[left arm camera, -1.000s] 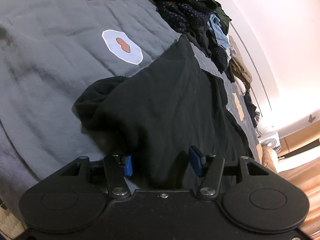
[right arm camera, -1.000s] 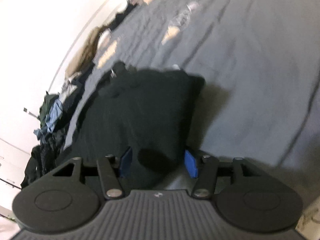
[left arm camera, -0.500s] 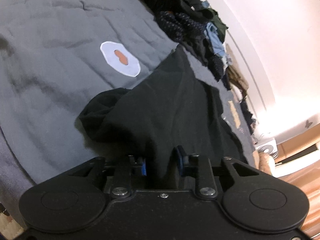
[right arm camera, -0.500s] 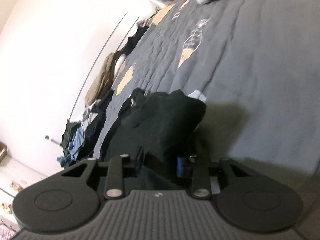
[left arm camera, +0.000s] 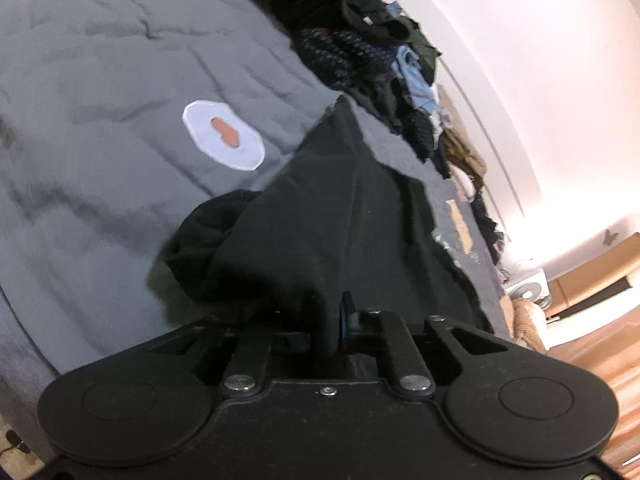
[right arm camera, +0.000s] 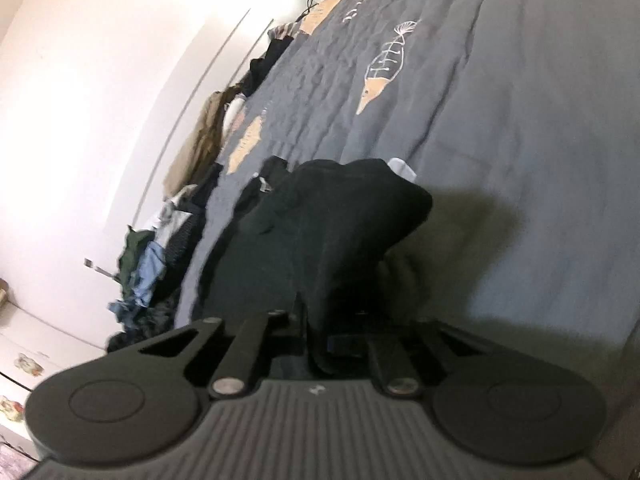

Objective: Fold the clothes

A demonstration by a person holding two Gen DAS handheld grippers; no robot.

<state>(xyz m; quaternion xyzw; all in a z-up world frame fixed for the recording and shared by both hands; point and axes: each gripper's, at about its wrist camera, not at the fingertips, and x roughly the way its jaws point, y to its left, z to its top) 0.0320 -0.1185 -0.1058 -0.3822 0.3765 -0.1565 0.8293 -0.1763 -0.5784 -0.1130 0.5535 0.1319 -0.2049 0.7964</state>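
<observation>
Black garment hides left tongs pads, closing on it

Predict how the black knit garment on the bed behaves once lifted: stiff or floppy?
Probably floppy: the black knit garment already tents and creases toward the left tool. Likely light, since each pinched edge lifts it. It may sag between the left tool and the right tool.

Grey quilted bed, white wall

Black garment spread on grey bedspread, near edge pinched up at two spots, fabric tented and creased. One end bunched into rumpled lump. Far part lying flat.
</observation>
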